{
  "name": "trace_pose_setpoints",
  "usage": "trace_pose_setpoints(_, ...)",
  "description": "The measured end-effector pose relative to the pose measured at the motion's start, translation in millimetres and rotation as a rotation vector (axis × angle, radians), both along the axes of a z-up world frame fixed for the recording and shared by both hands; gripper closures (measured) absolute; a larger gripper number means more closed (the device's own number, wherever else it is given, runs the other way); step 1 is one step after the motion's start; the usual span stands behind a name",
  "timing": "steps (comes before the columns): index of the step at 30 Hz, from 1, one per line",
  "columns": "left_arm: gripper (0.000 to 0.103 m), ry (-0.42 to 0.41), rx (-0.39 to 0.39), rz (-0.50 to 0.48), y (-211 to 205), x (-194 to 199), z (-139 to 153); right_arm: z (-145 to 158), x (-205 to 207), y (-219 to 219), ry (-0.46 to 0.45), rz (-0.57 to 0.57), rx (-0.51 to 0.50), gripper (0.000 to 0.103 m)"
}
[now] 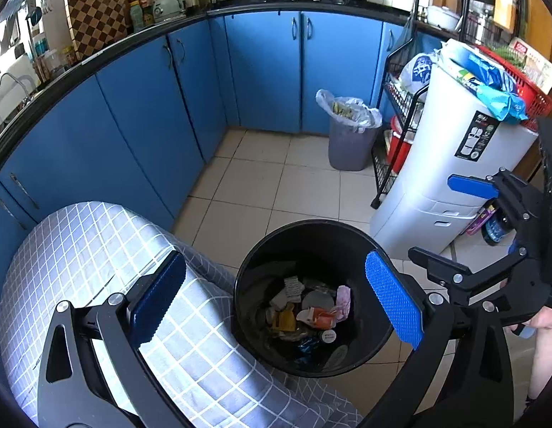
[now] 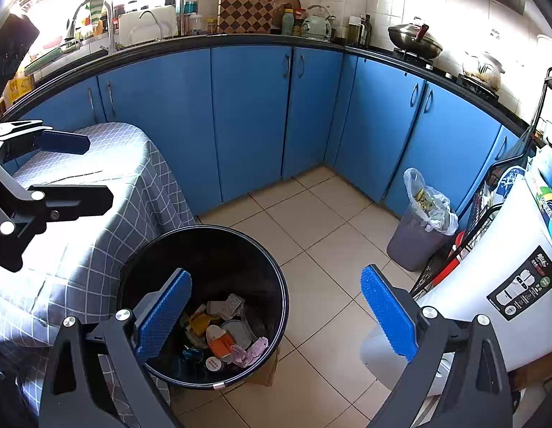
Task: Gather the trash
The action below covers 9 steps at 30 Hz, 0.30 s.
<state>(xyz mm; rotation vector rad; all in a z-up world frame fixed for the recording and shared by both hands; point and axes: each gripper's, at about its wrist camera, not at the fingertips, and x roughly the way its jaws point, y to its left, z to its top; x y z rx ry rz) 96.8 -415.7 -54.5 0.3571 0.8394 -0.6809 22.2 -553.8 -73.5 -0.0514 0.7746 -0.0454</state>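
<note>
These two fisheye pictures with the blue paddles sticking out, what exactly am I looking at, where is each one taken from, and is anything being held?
No robot here: a person carries a hand-held two-finger gripper in each hand, each with a camera looking along its fingers. One picture comes from the left gripper, the other from the right gripper. The blue paddles are the pads on their jaws. Both sets of jaws stand wide open and hold nothing.

Below them on the tiled floor stands a black bin with trash at the bottom: paper scraps, wrappers, a lid. Beside it is a table under a grey checked cloth; nothing shows on the cloth. Further off, by the blue cabinets, stands a second, grey bin lined with a bag.
</note>
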Motion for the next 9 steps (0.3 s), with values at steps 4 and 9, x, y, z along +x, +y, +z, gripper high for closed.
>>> trace_pose_setpoints(4,0.004,-0.002,0.007,0.012,-0.1,-0.1,-0.5,0.1,0.1,0.2,0.000,0.000,0.000,0.010)
trace_pose_setpoints(9,0.004,-0.004,0.009,0.008,0.0,-0.2,0.0,-2.8,-0.4,0.6,0.005,0.003,0.000,0.010)
